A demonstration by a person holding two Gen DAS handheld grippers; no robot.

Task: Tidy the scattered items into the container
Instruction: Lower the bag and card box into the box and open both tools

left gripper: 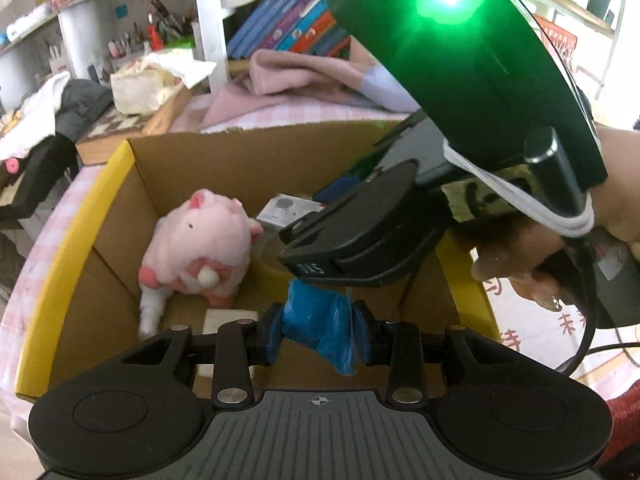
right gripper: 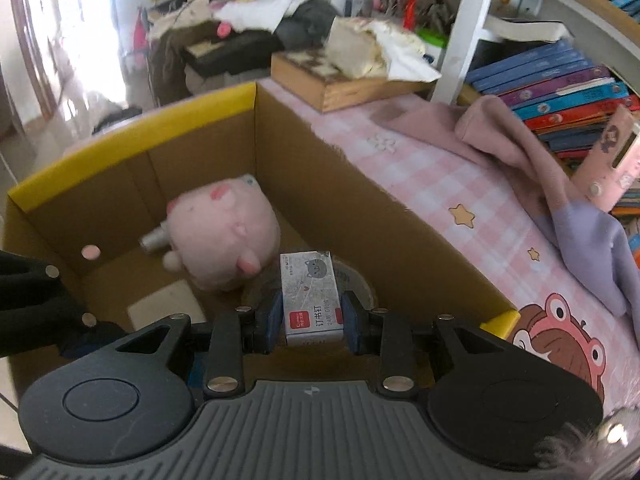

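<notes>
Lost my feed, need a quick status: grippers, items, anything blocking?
Left gripper shut on blue bag. Right gripper shut on staple box. Both over cardboard box. Plush pig inside; drop space free.

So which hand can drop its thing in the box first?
Probably either, but right looks slightly better: the right gripper holds the staple box low inside the cardboard box. The left gripper holds its blue bag nearer the rim.
</notes>
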